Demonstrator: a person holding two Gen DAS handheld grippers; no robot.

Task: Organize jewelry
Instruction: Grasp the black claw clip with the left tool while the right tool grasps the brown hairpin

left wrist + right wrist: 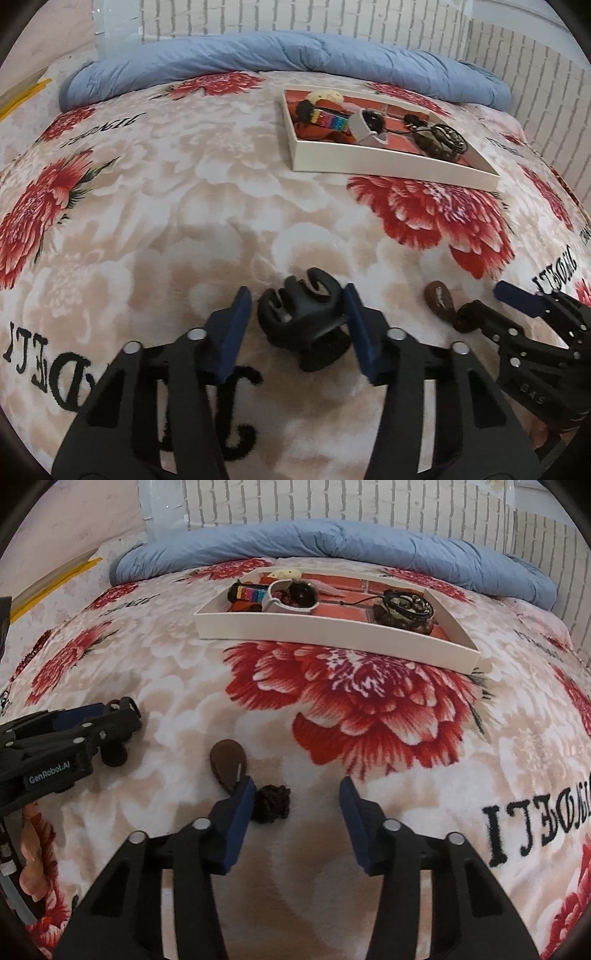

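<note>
My left tool (299, 321) is bracketing a black claw hair clip (303, 325) lying on the bed, its right pad touching the clip and its left pad just apart; I cannot tell whether it is gripping yet. My right tool (297, 812) is standing open, a dark scrunchie (271, 803) sitting just inside its left finger and a brown teardrop clip (227, 762), narrow end pointing near, just beyond. "GenRobot.AI" is showing on the left tool's body. The floral fleece blanket (369, 709) is carrying black lettering I cannot read whole. Far off, a white tray (332, 635) is holding bracelets before a blue duvet (332, 542) and white brick wall.
</note>
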